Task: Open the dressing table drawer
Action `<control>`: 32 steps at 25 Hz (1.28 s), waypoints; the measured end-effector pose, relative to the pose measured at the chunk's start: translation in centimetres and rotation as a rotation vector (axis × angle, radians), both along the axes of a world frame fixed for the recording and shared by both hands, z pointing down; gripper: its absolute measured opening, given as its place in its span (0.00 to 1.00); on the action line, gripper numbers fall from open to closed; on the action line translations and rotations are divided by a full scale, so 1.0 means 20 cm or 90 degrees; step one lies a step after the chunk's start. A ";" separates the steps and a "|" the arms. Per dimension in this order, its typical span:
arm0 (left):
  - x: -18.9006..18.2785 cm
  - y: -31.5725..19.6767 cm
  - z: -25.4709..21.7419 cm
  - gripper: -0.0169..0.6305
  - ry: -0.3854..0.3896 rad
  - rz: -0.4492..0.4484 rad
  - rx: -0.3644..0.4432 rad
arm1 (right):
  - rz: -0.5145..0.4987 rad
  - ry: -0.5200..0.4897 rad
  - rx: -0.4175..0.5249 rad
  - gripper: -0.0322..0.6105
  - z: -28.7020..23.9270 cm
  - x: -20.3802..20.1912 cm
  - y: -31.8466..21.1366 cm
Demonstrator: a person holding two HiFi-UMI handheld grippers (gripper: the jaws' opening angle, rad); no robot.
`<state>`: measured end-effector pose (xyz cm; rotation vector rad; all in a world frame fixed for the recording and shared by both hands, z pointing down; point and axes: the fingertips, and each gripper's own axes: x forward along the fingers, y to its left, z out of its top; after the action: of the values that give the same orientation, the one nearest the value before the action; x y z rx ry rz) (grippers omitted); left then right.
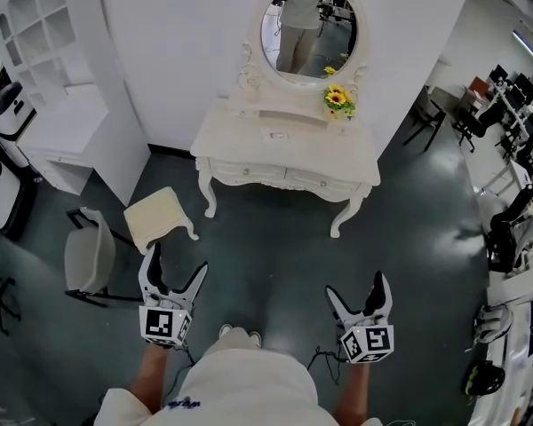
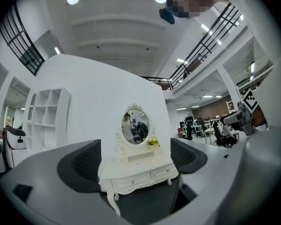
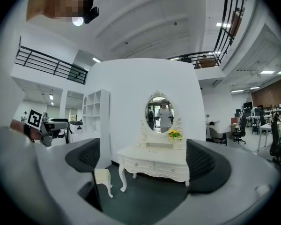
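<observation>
The white dressing table (image 1: 249,136) stands against the white wall ahead, with an oval mirror (image 1: 308,32) and sunflowers (image 1: 338,100) on top. Its two front drawers, left (image 1: 244,169) and right (image 1: 320,182), are shut. My left gripper (image 1: 178,260) and right gripper (image 1: 355,284) hover low in the head view, well short of the table, both open and empty. In the left gripper view the table (image 2: 136,165) shows far off between the pads (image 2: 84,165). The right gripper view frames the table (image 3: 152,153) and its drawers (image 3: 136,164) the same way.
A small white stool (image 1: 160,218) stands on the dark floor left of the table, also in the right gripper view as the stool (image 3: 103,175). A grey chair (image 1: 89,260) sits beside my left gripper. White shelving (image 1: 58,78) is at left, office chairs (image 1: 466,118) at right.
</observation>
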<state>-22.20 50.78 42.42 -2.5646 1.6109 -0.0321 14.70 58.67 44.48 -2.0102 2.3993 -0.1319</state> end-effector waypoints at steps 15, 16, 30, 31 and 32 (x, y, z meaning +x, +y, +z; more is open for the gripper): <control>-0.02 -0.04 0.02 0.72 -0.024 -0.001 -0.013 | -0.035 -0.003 -0.026 0.93 0.10 -0.12 -0.15; -0.03 -0.05 0.03 0.72 -0.030 -0.005 -0.016 | -0.039 -0.004 -0.033 0.93 0.11 -0.12 -0.18; -0.01 -0.78 0.16 0.72 0.014 0.015 -0.066 | -0.055 0.037 -0.089 0.93 0.32 -0.17 -0.97; -0.03 -0.84 0.17 0.72 0.018 0.014 -0.069 | -0.054 0.033 -0.087 0.93 0.32 -0.18 -1.03; -0.03 -0.89 0.18 0.72 0.017 0.016 -0.070 | -0.053 0.033 -0.083 0.93 0.30 -0.19 -1.10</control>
<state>-22.88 32.94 45.93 -2.6781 1.6306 -0.0867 10.84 36.68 50.55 -1.9891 2.5706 -0.2453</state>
